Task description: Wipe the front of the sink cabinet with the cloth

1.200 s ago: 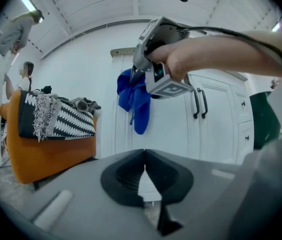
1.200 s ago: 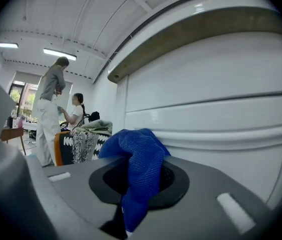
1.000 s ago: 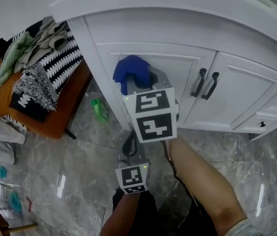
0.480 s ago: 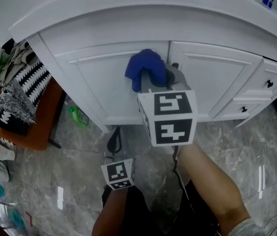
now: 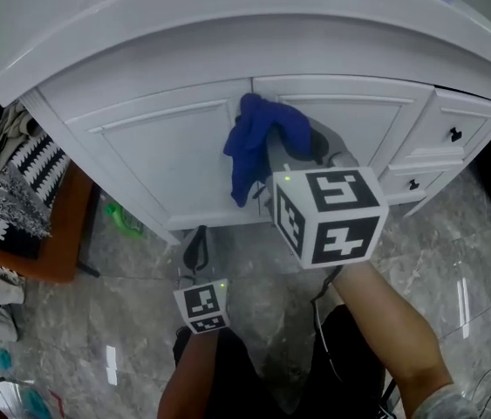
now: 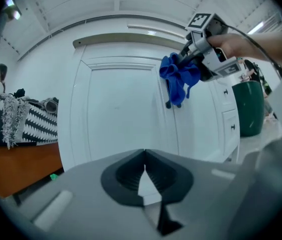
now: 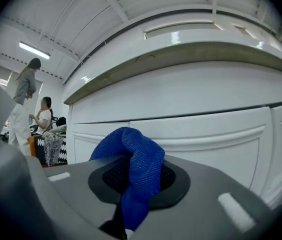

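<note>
Right gripper is clamped on the blue cloth, at the top centre door seam of the cabinet front. Left gripper sits low, jaws together, empty. Laundry pile is off the cabinet's left corner. Green bin only reads clearly in the left gripper view.

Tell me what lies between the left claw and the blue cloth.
Nothing. In the left gripper view, the shut left claw faces the blue woven cloth across open air, with only the white cabinet door behind.
</note>
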A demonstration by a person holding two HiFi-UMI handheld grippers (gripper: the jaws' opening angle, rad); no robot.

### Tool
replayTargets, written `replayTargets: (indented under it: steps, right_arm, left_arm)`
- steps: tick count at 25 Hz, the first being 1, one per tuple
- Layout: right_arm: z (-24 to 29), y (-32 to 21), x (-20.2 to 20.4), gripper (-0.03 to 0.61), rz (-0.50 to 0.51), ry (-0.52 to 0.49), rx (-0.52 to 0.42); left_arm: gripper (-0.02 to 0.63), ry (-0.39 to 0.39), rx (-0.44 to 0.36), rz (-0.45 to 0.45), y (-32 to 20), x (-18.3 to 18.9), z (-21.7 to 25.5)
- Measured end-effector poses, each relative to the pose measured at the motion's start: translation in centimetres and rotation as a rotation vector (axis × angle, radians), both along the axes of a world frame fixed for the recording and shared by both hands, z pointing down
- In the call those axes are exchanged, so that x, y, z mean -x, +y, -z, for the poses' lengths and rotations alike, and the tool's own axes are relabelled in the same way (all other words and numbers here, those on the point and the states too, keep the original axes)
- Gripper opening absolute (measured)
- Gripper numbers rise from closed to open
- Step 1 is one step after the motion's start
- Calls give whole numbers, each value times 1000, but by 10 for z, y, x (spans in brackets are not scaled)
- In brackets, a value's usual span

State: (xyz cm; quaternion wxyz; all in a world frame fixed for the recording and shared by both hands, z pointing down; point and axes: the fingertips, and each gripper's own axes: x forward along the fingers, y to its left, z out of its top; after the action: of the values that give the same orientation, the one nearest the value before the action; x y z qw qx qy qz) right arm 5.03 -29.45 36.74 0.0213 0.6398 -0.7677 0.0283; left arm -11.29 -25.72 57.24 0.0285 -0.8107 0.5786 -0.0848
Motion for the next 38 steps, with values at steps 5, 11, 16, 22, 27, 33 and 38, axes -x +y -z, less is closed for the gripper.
replayTargets:
  steps: [5,11,16,22,27,33,38]
  right_arm:
    - [-8,1,-51,63,-103,19,-1]
    - [-28,8,-97,64,-185,184,-47]
    - [-43,18,-142,66,-285,241,-95]
    - [-54,29,-195,67,-390,211,-81]
    - [-58,35,-215,97,-414,243,-91]
    - [-89,37,-216,84,-436,273,-84]
    - [-150,36,-216,77,-430,281,-6]
  left_arm:
    - [11,-17,3,-37,0,-22,-3]
    - [11,-42,7,-58,-1,-36,-8]
    - [11,-77,5,-80,-1,-46,-12]
    - [11,-67,9,-89,-1,-51,-13]
    - [11,-71,8,-89,-2,-51,-13]
    - [11,-69,7,-84,-1,-49,-12]
    - [11,-64,7,-81,0,-45,-10]
